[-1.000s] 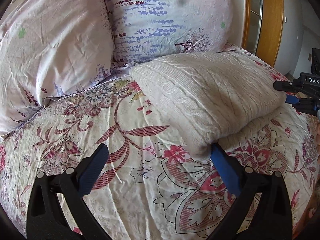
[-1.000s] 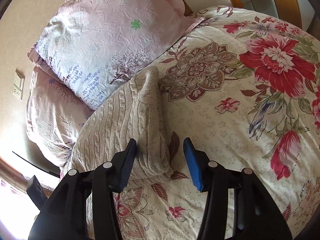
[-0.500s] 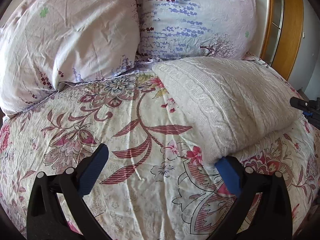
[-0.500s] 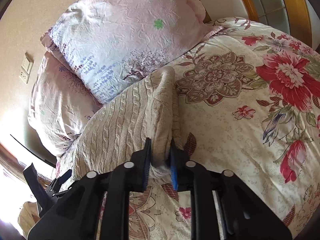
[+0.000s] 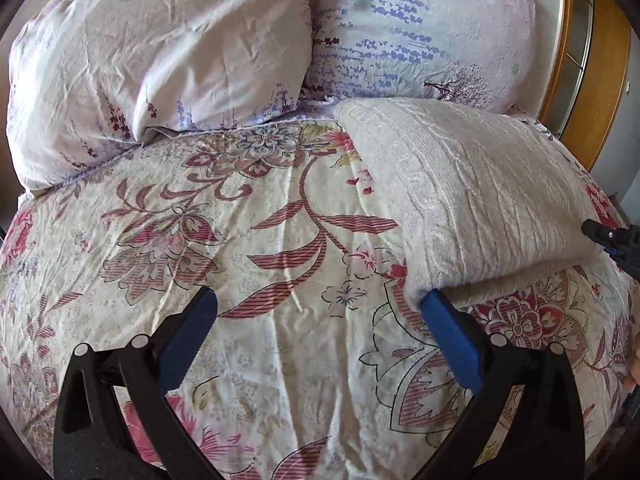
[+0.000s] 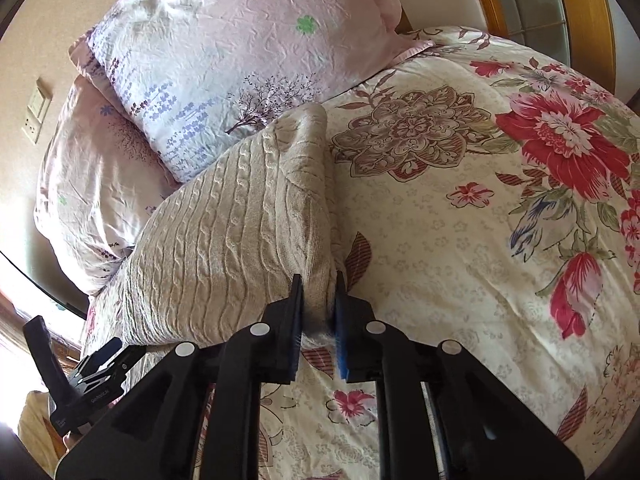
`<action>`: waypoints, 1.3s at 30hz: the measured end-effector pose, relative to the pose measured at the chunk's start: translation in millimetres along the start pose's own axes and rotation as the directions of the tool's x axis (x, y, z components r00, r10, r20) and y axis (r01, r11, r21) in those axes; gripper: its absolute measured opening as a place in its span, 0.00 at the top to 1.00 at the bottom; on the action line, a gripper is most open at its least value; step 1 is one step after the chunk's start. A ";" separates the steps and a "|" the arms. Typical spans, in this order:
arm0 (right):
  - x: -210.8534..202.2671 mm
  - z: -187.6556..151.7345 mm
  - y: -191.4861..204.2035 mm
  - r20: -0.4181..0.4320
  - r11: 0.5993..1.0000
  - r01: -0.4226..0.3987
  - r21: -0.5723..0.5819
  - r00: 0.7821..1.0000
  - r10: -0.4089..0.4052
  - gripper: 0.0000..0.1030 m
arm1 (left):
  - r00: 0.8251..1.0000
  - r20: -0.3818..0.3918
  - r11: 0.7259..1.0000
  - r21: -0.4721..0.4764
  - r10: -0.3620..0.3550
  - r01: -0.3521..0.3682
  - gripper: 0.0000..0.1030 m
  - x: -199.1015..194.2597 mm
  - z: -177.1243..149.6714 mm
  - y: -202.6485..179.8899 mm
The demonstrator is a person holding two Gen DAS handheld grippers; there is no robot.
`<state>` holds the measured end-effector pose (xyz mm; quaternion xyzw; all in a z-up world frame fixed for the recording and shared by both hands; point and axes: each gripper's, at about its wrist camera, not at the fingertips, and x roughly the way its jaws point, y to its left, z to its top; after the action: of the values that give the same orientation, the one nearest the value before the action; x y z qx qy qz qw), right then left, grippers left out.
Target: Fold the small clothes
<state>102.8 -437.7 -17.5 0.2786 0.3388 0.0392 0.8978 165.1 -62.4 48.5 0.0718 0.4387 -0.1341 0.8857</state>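
Right wrist view: right gripper [image 6: 319, 312] clamps the cable-knit sweater [image 6: 224, 240] corner; left gripper [image 5: 320, 312], spread wide, should grip the near-left corner before folding.

In the right wrist view the corner of the cream sweater [image 6: 224, 240] disappears between the right tongs [image 6: 318, 312], so its tip is hidden. In the left wrist view the sweater's near edge covers the tip of one blue finger [image 5: 448, 332] of the left tongs [image 5: 316, 320]. The right edge cuts off the wooden frame [image 5: 592, 92]. Under the sweater the bed cover [image 5: 240, 240] is hidden.
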 end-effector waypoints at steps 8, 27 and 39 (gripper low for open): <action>-21.2 18.5 5.3 0.089 1.000 0.013 0.014 0.996 -0.014 0.63 | 0.985 0.170 0.996 -0.095 0.017 -0.001 0.02 -43.2 26.5 24.9; 6.8 36.8 48.9 0.094 0.989 0.021 -0.146 0.996 -0.007 0.44 | 0.995 0.091 0.991 0.130 -0.047 0.035 0.02 14.1 76.9 -101.2; 41.1 23.1 25.2 -0.018 0.998 0.047 -0.045 0.999 -0.048 0.35 | 0.970 -0.076 0.972 -0.059 -0.231 0.227 0.02 66.0 66.3 -78.1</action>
<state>151.9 -416.8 -14.1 0.2498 0.3529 0.0280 0.9013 230.1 -164.6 35.3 0.0042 0.4832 -0.2215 0.8470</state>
